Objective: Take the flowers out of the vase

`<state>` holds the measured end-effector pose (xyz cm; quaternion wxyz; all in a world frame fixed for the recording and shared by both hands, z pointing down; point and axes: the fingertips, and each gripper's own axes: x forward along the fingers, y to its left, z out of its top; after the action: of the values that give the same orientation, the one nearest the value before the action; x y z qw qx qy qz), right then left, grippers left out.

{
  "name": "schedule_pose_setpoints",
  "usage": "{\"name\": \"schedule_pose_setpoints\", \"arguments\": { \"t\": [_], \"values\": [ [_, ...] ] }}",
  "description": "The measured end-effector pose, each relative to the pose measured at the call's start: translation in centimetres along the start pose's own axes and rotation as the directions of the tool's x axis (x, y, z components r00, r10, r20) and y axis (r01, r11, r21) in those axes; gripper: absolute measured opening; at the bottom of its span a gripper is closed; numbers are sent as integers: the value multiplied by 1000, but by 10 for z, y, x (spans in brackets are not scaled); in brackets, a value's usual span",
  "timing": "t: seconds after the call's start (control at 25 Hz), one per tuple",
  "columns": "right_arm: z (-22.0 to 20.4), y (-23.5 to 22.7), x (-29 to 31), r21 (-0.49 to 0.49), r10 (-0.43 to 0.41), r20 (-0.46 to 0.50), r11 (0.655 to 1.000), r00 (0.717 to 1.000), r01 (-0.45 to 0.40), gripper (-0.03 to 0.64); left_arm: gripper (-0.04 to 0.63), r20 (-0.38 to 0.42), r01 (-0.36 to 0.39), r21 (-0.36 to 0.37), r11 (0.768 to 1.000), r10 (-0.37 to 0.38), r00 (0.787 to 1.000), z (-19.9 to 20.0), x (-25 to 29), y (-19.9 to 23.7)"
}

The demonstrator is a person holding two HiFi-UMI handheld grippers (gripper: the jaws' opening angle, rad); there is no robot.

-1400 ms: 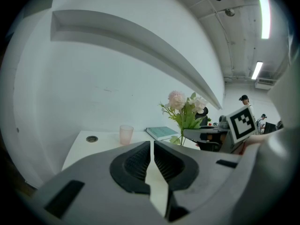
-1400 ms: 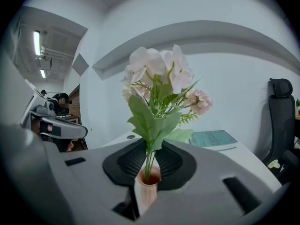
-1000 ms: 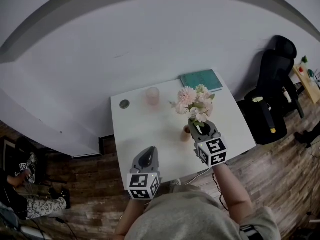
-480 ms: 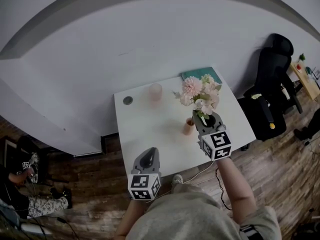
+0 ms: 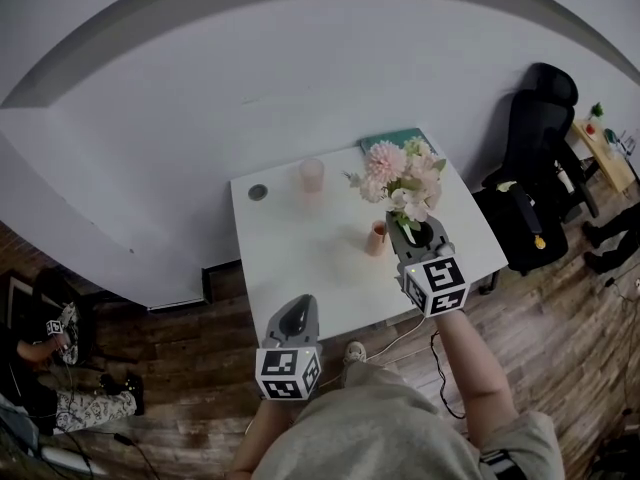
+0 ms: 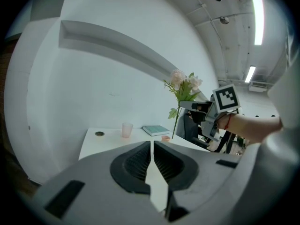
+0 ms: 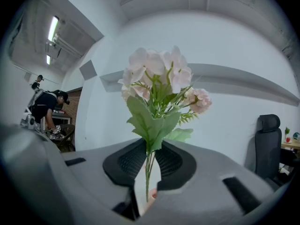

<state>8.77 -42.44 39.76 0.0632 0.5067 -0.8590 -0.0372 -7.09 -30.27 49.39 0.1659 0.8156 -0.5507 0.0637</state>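
Note:
A bunch of pink and white flowers (image 5: 400,180) with green leaves is lifted above the white table (image 5: 300,258). My right gripper (image 5: 408,228) is shut on the stems (image 7: 148,170), with the blooms (image 7: 159,74) standing upright above its jaws. The small orange vase (image 5: 376,236) stands on the table just left of that gripper. In the left gripper view the thin stem (image 6: 176,121) ends close beside the vase (image 6: 165,138). My left gripper (image 5: 297,306) hangs off the table's near edge, jaws (image 6: 152,146) shut with nothing between them.
A pink cup (image 5: 312,175) and a small dark round thing (image 5: 258,192) stand at the table's far side. A teal book (image 5: 385,140) lies at the far right corner. A black office chair (image 5: 530,148) stands right of the table. A person crouches at the far left (image 5: 45,328).
My right gripper has risen with the flowers, drawing the stems up from the vase. The left gripper has drawn back from the table's near edge.

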Motion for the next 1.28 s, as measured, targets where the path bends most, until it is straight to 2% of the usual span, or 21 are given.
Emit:
{"name": "schedule_pose_setpoints", "arguments": {
  "t": [0.32,0.8,1.28],
  "values": [
    [-3,40,-47,9,9,19,1000,1000,-9,58,21,15,-1,12,1000,0,1000,-21,-44,-10],
    [-1,74,-98,41,37,2,998,999,-37,58,21,10,-11,7,1000,11,1000,-27,-82,-29],
    [-8,127,-188,59,59,27,996,998,-61,58,21,49,-19,23,1000,18,999,-49,-145,-60]
  ]
}}
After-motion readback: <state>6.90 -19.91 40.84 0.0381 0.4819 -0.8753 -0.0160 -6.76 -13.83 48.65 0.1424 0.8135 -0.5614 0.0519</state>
